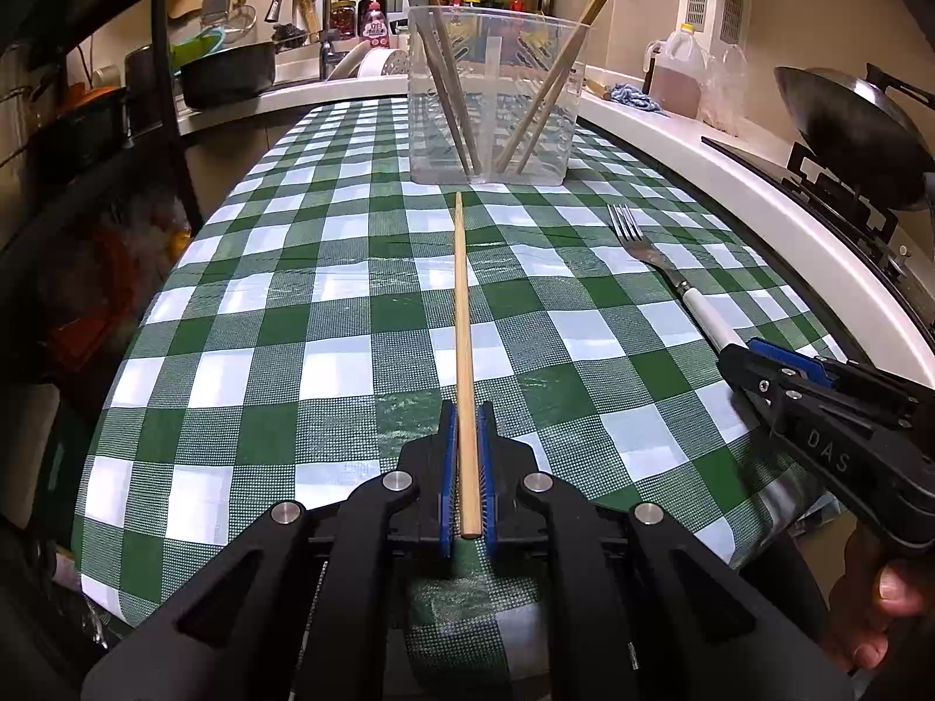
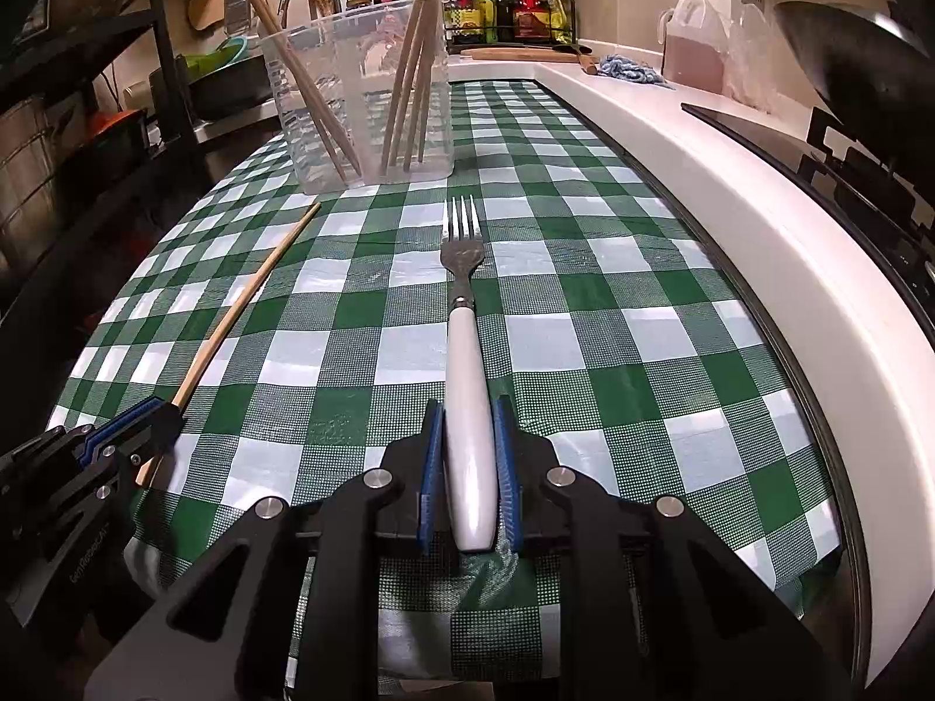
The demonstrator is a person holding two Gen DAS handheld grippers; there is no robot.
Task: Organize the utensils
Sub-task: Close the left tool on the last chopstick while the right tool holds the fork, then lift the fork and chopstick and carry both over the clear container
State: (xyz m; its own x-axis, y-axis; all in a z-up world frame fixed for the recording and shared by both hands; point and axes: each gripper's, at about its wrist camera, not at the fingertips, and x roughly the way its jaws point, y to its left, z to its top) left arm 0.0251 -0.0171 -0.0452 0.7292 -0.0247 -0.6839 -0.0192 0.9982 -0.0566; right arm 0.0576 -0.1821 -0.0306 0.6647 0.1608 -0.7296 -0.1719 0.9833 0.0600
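While both claws sit low over the green-and-white checked tablecloth (image 1: 327, 350), each is closed on one utensil. The left gripper (image 1: 467, 409) clamps the thick near end of a single wooden chopstick (image 1: 461, 315) between its blue pads; the stick's long axis runs straight ahead of the claw, its thin tip pointing at the clear plastic container (image 1: 491, 99), stopping just short of the container's base. Whether the stick rests on the cloth or is lifted off it cannot be told. The right gripper (image 2: 472, 403) grips the white handle of a fork (image 2: 464, 304); the fork's long axis also runs straight forward from the claw, tines pointing away toward the container (image 2: 362, 93), which stands ahead and slightly left of that claw. Several more chopsticks (image 2: 409, 76) lean inside the container in two groups, tips down. Seen from the left claw, the fork (image 1: 660, 269) lies off to its right, angled forward-left.
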